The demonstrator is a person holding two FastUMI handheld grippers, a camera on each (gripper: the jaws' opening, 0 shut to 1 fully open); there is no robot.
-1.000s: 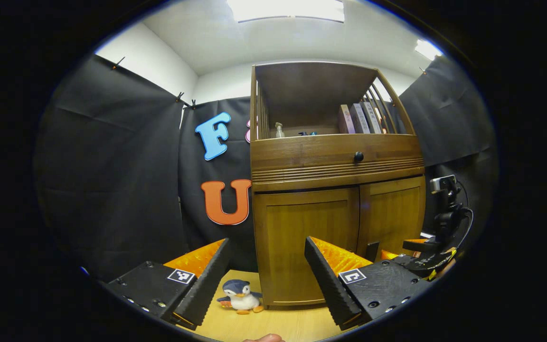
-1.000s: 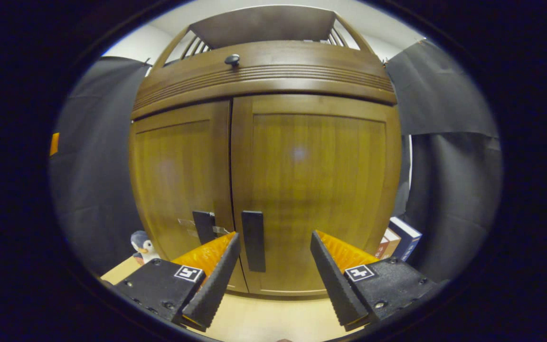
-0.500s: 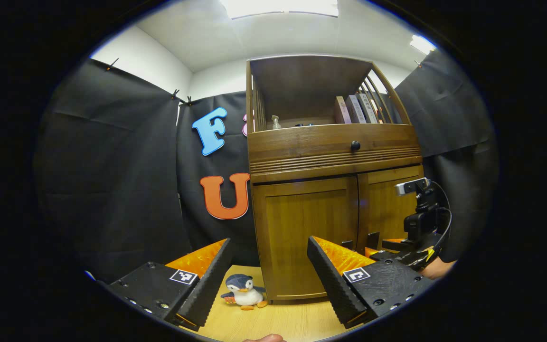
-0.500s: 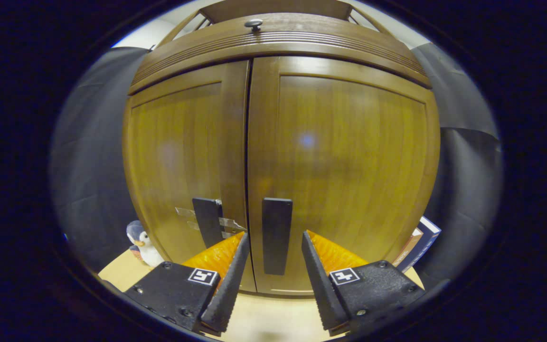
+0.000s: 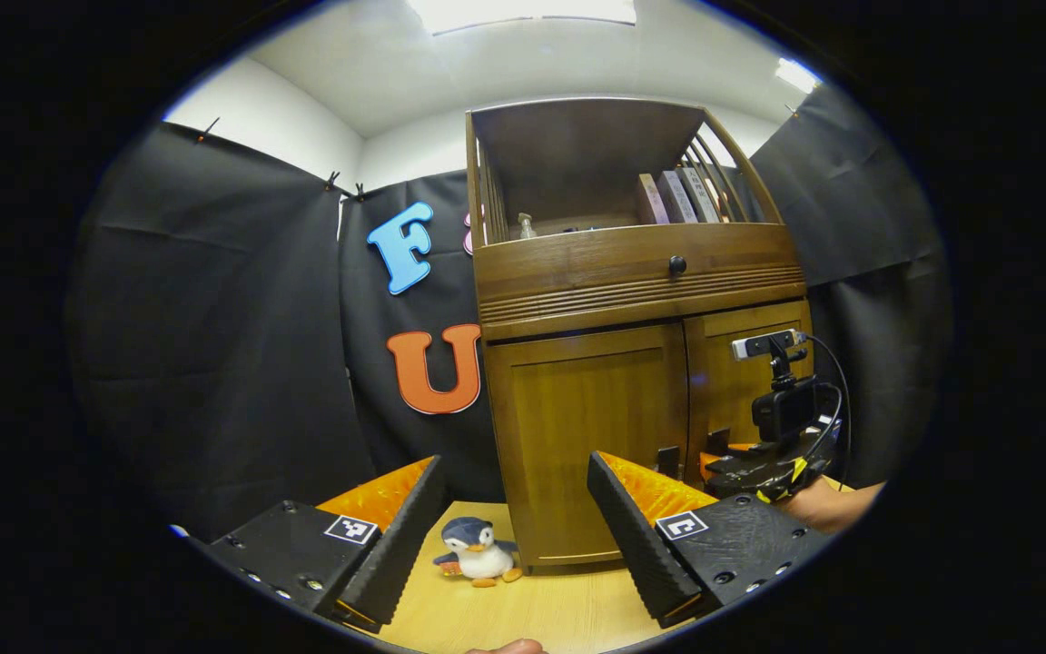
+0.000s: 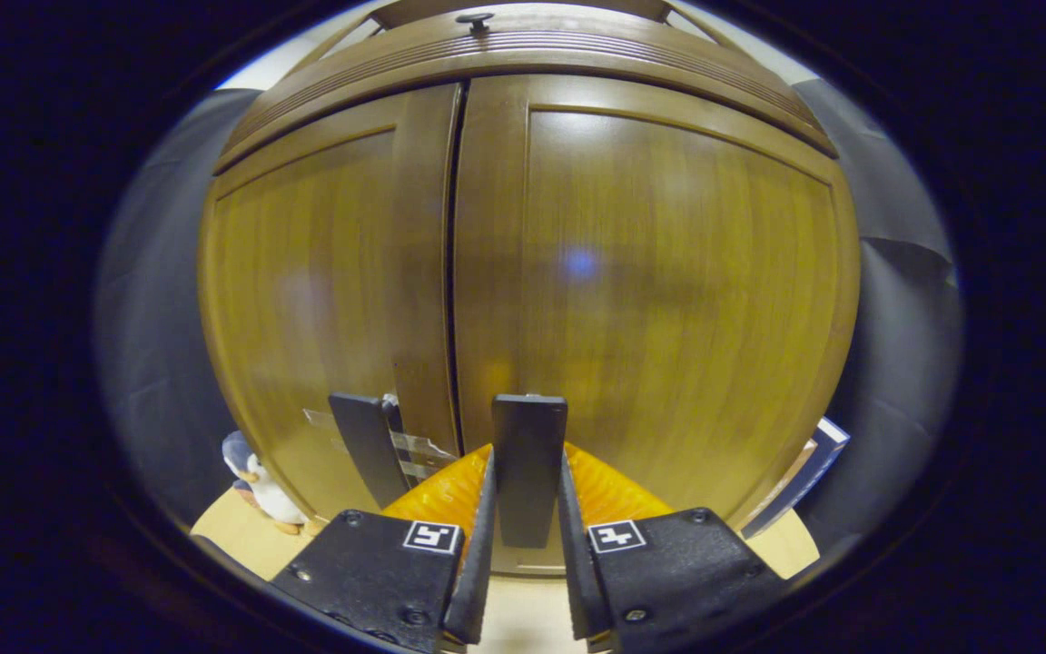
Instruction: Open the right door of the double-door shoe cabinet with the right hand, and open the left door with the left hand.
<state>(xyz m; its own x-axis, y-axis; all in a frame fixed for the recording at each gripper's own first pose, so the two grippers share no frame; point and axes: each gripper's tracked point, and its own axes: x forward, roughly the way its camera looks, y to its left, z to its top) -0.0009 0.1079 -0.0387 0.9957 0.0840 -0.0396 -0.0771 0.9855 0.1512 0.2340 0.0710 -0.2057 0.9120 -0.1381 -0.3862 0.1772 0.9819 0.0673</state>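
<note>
Now jaws clamp right handle (image 6: 528, 468) — doors closed

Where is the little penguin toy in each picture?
Left gripper view: the penguin toy sits bottom middle on the floor, between the left tongs, beside the cabinet's left corner.
Right gripper view: it peeks out at the lower left edge.
Shared landmark: the left door.

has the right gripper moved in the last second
Yes. The right gripper has come forward to the right door and closed its fingers on the right door handle, which previously stood farther ahead.
</note>
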